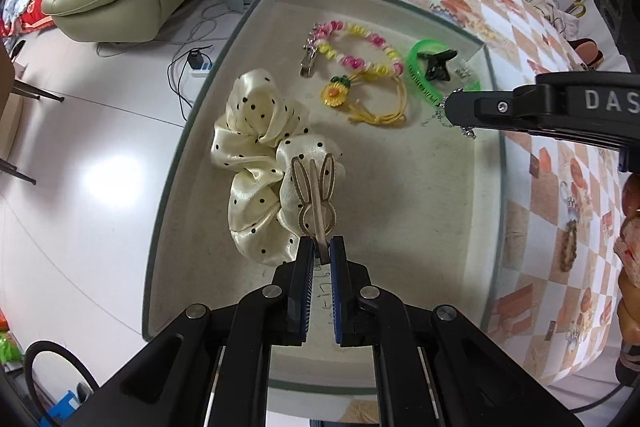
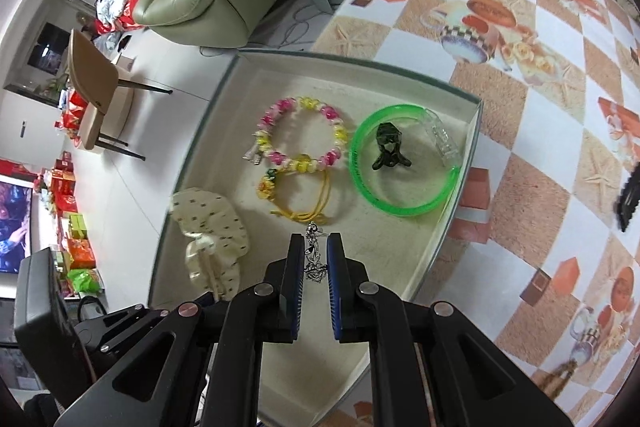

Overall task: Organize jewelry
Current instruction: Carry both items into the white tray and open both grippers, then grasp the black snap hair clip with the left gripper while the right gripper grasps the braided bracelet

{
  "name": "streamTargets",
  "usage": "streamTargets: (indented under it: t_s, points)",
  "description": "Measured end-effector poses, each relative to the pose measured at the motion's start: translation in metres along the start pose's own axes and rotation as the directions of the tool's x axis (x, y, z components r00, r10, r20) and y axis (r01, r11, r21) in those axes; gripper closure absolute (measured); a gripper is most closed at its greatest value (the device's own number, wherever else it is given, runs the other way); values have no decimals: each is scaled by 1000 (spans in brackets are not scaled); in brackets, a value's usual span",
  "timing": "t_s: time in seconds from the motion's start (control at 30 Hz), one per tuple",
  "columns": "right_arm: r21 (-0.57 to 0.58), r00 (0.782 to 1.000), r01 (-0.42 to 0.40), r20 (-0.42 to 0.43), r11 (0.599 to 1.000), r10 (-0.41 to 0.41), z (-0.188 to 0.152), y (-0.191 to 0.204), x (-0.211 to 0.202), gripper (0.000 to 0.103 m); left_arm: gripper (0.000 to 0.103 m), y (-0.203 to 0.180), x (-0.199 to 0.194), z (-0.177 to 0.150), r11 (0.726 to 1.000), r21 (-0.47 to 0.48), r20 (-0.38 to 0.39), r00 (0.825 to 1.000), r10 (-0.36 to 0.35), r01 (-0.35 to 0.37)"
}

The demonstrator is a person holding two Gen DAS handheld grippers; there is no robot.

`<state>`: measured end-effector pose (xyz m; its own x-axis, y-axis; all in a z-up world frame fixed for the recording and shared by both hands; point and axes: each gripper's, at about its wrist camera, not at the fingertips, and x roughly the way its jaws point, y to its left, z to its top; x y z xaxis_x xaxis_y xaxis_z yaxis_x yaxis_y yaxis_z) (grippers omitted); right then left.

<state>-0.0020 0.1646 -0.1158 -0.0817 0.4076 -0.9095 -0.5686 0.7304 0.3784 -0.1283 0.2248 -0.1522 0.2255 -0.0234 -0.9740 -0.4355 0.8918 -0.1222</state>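
Jewelry sorting looks well along. Left gripper [image 1: 322, 247] pinches a flat tan rabbit-eared hair clip [image 1: 314, 193] over the satin dotted scrunchie [image 1: 256, 155]; right gripper [image 2: 313, 255] clamps a thin silver chain [image 2: 314, 259]. Both hang above the tray [image 1: 440, 195], which holds a glossy beaded bracelet [image 2: 300, 135], yellow cord tie [image 2: 304, 199], translucent green bangle [image 2: 400, 167] and dark claw clip [image 2: 388, 147]. A few pieces remain on the tablecloth [image 2: 540, 147].

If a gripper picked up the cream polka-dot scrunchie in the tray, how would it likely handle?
The scrunchie looks like gathered satin, so it would probably sag and deform. Its glossy sheen suggests it may slip between pads. It lies in soft folds, so it is unlikely to roll.
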Motion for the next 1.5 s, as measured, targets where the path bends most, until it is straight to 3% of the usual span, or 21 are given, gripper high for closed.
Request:
streamTargets:
  t_s: [0.6,0.67,0.73,0.83,1.13,1.37,1.4,1.43,1.47,1.5]
  points:
    - [37,999,32,-24,999,-31,3,-17,32,89,90,-15,13,4,998,42,-12,998,57,-56]
    - [42,999,29,-27,999,-28,2,-18,32,83,90,-16,13,4,997,45,-16,998,62,-61]
    - [51,1000,20,-22,998,-19,2,-21,30,70,90,-17,12,4,996,49,-20,997,69,-68]
    - [62,1000,-2,-6,998,3,1,-24,21,63,90,-19,11,4,995,59,-23,997,80,-78]
    - [108,996,-55,79,993,46,-14,-38,-25,53,90,-32,7,5,990,103,-31,994,105,-101]
    - [181,992,-61,124,982,39,-36,-66,-55,51,90,-39,7,7,984,126,-59,990,131,-123]
    - [189,991,-61,128,980,37,-39,-70,-58,51,87,-40,7,7,984,129,-64,989,134,-125]
    - [197,991,-59,132,979,33,-40,-72,-60,51,47,-41,6,8,983,133,-68,988,139,-129]
    - [212,990,-54,137,976,25,-43,-77,-64,51,17,-43,5,9,982,132,-68,987,148,-138]
    - [222,990,-53,140,974,22,-45,-80,-67,51,0,-45,3,9,979,130,-55,984,168,-160]
